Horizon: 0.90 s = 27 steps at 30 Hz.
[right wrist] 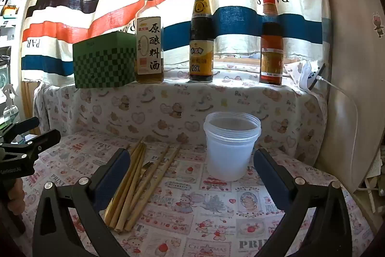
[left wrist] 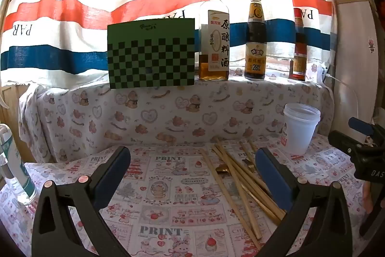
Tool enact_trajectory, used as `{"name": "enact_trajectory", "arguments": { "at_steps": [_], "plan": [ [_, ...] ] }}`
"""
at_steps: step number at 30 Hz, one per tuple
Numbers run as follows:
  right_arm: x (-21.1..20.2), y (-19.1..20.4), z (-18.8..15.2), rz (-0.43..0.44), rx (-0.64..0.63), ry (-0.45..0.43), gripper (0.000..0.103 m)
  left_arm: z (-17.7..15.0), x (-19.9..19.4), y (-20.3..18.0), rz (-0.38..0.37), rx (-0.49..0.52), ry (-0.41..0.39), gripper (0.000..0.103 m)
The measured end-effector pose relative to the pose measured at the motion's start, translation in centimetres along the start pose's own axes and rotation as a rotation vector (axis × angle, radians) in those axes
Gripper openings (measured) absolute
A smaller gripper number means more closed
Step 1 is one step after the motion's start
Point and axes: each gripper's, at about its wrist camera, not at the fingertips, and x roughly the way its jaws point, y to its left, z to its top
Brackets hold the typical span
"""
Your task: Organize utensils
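Note:
Several wooden chopsticks (left wrist: pixel 237 181) lie loose on the patterned tablecloth, with a gold spoon (left wrist: pixel 222 170) and a gold fork (left wrist: pixel 247 163) half hidden among them. A translucent plastic cup (left wrist: pixel 299 128) stands upright behind them. My left gripper (left wrist: pixel 192 169) is open and empty above the cloth, the chopsticks beside its right finger. My right gripper (right wrist: pixel 190 170) is open and empty; the cup (right wrist: pixel 231 146) stands between its fingers further back, and the chopsticks (right wrist: pixel 137 182) lie by its left finger. The fork (right wrist: pixel 145 166) shows among them.
On a raised ledge behind stand a green checkered box (left wrist: pixel 151 53), a cooking wine bottle (left wrist: pixel 214 37), a dark sauce bottle (left wrist: pixel 256 40) and a red-capped bottle (left wrist: pixel 298 47). A water bottle (left wrist: pixel 14 165) stands at the left. A white cable (right wrist: pixel 346 98) hangs at the right.

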Motion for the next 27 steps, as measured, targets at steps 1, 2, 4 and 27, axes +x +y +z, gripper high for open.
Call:
{"name": "enact_trajectory", "arguments": {
  "at_steps": [1, 2, 4, 27],
  "plan": [
    [0.01, 0.02, 0.03, -0.002, 0.000, 0.001, 0.103, 0.00, -0.01, -0.02, 0.000, 0.000, 0.000, 0.103],
    [0.01, 0.04, 0.06, -0.004, 0.000, 0.001, 0.103, 0.00, -0.01, -0.06, 0.000, 0.000, 0.000, 0.103],
    [0.00, 0.12, 0.13, -0.004, -0.001, 0.002, 0.103, 0.00, -0.03, -0.14, 0.000, 0.001, 0.000, 0.103],
    [0.23, 0.16, -0.03, -0.004, -0.002, 0.015, 0.103, -0.02, 0.12, 0.29, 0.008, -0.010, 0.003, 0.103]
  ]
}}
